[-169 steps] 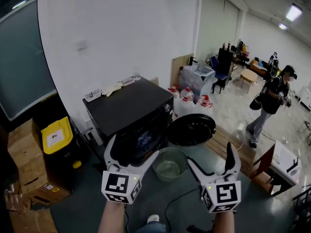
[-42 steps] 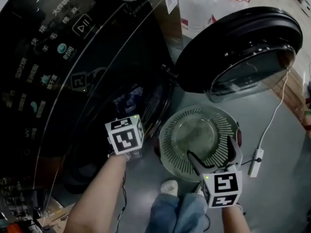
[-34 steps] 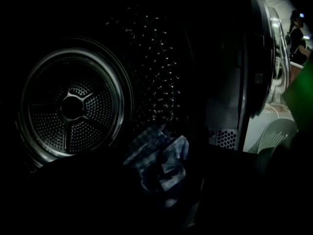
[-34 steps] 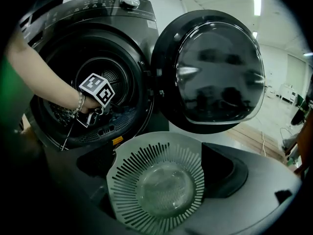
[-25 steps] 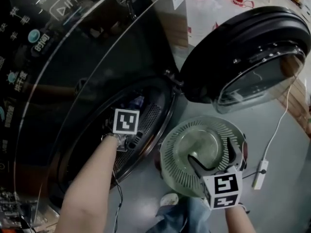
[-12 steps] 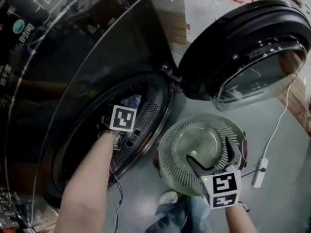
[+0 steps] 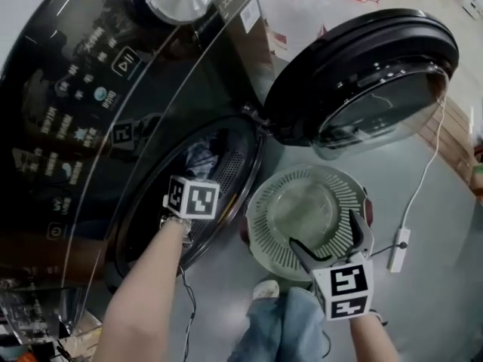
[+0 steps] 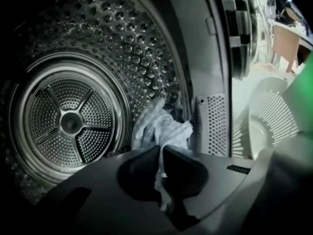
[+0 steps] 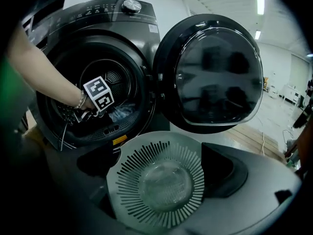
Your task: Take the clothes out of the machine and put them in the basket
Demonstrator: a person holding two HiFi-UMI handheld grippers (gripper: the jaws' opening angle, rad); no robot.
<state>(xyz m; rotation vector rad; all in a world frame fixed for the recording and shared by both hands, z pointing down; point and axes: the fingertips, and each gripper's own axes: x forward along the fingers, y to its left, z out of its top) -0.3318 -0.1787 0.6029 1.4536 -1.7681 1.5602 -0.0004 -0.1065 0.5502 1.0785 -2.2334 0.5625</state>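
Left tongs (image 8: pixel 160 153) were clamped on a white garment (image 8: pixel 159 129), just inside the machine's drum (image 8: pixel 68 121). Right tongs (image 7: pixel 324 236) stood wide and empty above the slotted basket (image 7: pixel 264 202) on the floor (image 7: pixel 445 277), below the open door (image 7: pixel 362 74).

The person's left forearm (image 7: pixel 143 285) is stretching forward and down, and the left gripper (image 8: pixel 160 163) is pinching a white cloth (image 8: pixel 157 129) between closed jaws. The right gripper (image 7: pixel 326 234) is hovering alongside, tilted downward, its jaws spread wide apart.
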